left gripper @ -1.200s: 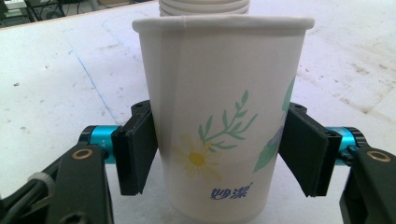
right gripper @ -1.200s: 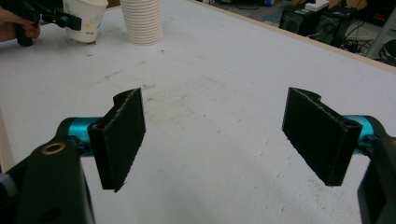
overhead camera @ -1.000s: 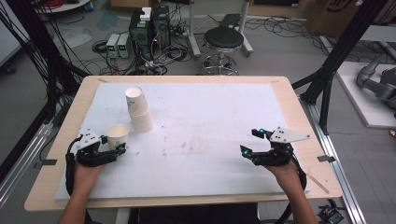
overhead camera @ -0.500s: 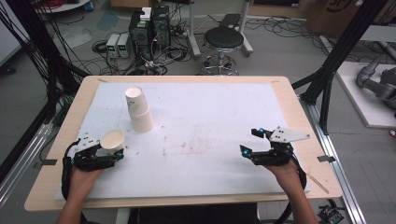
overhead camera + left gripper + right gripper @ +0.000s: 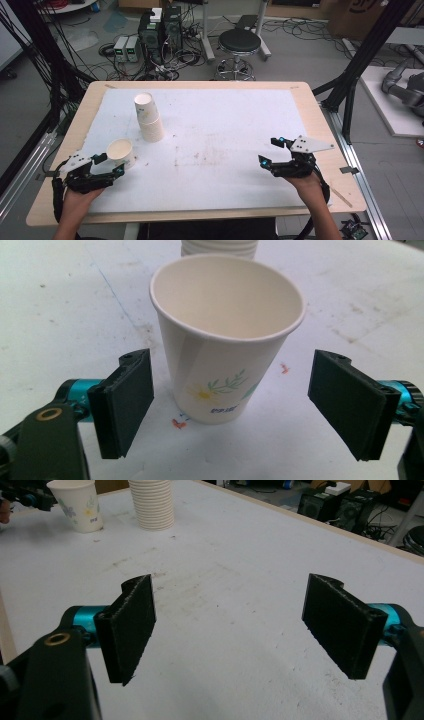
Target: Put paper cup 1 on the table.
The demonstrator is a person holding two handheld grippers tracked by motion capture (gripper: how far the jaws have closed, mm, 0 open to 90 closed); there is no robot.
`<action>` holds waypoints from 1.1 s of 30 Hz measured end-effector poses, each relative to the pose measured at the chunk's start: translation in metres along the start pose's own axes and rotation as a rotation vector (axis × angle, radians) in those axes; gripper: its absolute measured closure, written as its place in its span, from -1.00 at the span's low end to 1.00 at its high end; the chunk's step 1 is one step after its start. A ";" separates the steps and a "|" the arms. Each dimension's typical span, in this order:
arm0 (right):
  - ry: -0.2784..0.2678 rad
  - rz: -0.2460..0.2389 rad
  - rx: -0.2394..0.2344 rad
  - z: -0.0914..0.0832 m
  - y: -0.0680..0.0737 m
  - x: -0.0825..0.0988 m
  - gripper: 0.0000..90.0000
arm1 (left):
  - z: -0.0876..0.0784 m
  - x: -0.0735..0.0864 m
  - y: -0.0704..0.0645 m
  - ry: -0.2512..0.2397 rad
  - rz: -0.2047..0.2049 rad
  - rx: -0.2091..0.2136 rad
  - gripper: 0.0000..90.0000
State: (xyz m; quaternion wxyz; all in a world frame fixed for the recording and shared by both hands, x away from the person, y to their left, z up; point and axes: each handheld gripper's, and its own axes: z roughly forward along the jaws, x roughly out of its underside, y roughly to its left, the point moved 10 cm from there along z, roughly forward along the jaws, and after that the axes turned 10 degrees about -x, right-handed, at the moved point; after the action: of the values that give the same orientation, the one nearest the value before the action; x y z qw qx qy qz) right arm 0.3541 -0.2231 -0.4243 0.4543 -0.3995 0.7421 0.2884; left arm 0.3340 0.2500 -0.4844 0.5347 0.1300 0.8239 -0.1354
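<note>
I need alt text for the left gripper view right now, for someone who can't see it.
An upright paper cup with a flower print stands on the white table cover between the left gripper's two black jaws, which have just been opening and stand clear of its sides. The base of a cup stack shows behind it.

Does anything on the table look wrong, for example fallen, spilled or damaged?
Nothing stands out. The single paper cup stands upright and empty between the open fingers of the left gripper, untouched. The stack of paper cups behind it stands upside down but tidy. The white table cover shows only faint stains.
</note>
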 end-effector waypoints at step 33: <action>-0.008 0.017 0.021 -0.006 -0.007 -0.001 -0.51 | 0.030 -0.111 -0.086 -0.212 -0.004 0.190 -0.62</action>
State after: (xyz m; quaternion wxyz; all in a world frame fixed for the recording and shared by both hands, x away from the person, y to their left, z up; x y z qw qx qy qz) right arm 0.3581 -0.2310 -0.4215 0.4590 -0.3873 0.7468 0.2859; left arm 0.3725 0.1513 -0.3869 0.6039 0.1633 0.7465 -0.2268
